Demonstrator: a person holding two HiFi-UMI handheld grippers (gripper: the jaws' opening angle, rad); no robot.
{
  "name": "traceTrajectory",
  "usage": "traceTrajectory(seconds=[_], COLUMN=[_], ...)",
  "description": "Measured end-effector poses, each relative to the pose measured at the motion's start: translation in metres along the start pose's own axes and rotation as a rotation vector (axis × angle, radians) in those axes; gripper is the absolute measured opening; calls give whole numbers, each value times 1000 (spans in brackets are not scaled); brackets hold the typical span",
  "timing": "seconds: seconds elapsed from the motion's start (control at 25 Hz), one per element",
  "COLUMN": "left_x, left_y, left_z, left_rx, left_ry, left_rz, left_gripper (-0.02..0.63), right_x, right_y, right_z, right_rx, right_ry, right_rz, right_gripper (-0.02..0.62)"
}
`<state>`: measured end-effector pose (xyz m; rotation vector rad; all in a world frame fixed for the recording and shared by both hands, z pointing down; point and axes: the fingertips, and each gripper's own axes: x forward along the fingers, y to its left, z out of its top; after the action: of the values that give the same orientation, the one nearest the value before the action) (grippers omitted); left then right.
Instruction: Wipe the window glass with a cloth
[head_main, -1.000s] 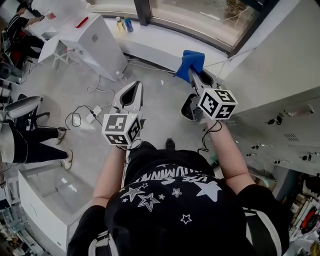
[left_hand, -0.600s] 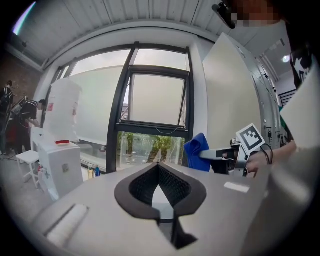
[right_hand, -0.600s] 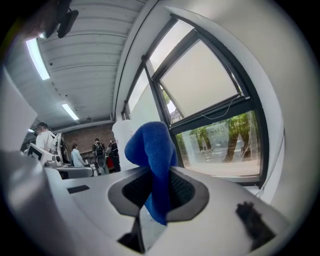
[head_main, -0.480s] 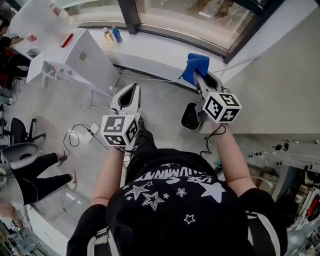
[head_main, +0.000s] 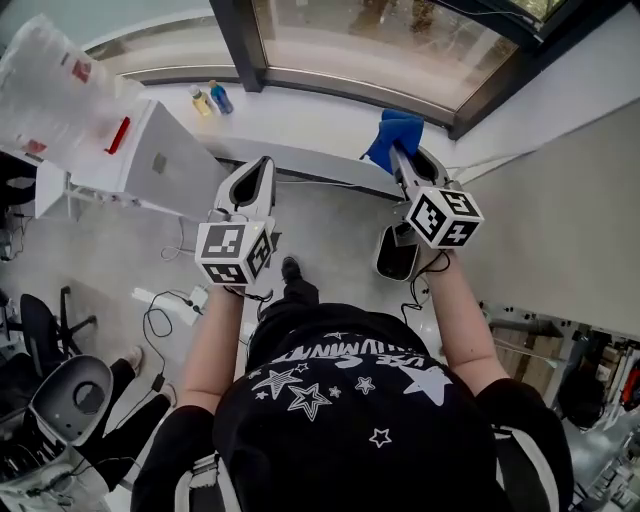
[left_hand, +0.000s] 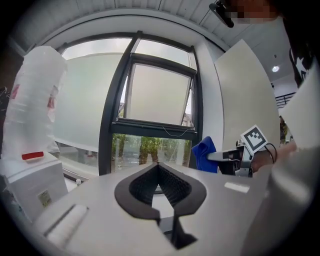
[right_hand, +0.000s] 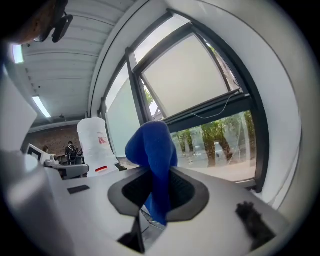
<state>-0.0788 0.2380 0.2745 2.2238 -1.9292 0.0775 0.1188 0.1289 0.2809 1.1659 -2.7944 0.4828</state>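
A blue cloth (head_main: 398, 132) bunches up from my right gripper (head_main: 402, 160), which is shut on it; in the right gripper view the blue cloth (right_hand: 154, 155) stands between the jaws. The cloth hangs short of the window glass (head_main: 385, 40), above the white sill (head_main: 300, 110). My left gripper (head_main: 262, 166) is shut and holds nothing; its jaws meet at the tip in the left gripper view, left gripper (left_hand: 159, 167). There the window glass (left_hand: 159, 95) fills the middle and the cloth (left_hand: 205, 154) shows at the right.
Two small bottles (head_main: 210, 98) stand on the sill at the left. A white cabinet (head_main: 150, 160) with a wrapped white bundle (head_main: 55, 90) stands at the left. A dark window post (head_main: 235, 40) splits the panes. A white bin (head_main: 398, 252) sits on the floor below the right gripper.
The person has walked closer to the window. Both grippers now sit over the sill's edge, the right one still gripping the cloth. The cabinet has slid left in view.
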Motion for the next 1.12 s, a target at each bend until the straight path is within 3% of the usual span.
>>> traceTrajectory(seconds=[0.32,0.64,1.12], left_x=[43,77,106], left_y=[83,116,126], left_z=[3,15,28], left_rx=[2,-6,-8], left_ry=[29,17,16], left_rz=[-74,-139,-119], left_gripper=[8,8,8], right_x=[68,85,139], right_y=[24,23,19], right_z=[-1,-4,2], right_rx=[12,5,6], right_ry=[21,42,71], right_rz=[-85,-165,-100], right_gripper=[77,77,77])
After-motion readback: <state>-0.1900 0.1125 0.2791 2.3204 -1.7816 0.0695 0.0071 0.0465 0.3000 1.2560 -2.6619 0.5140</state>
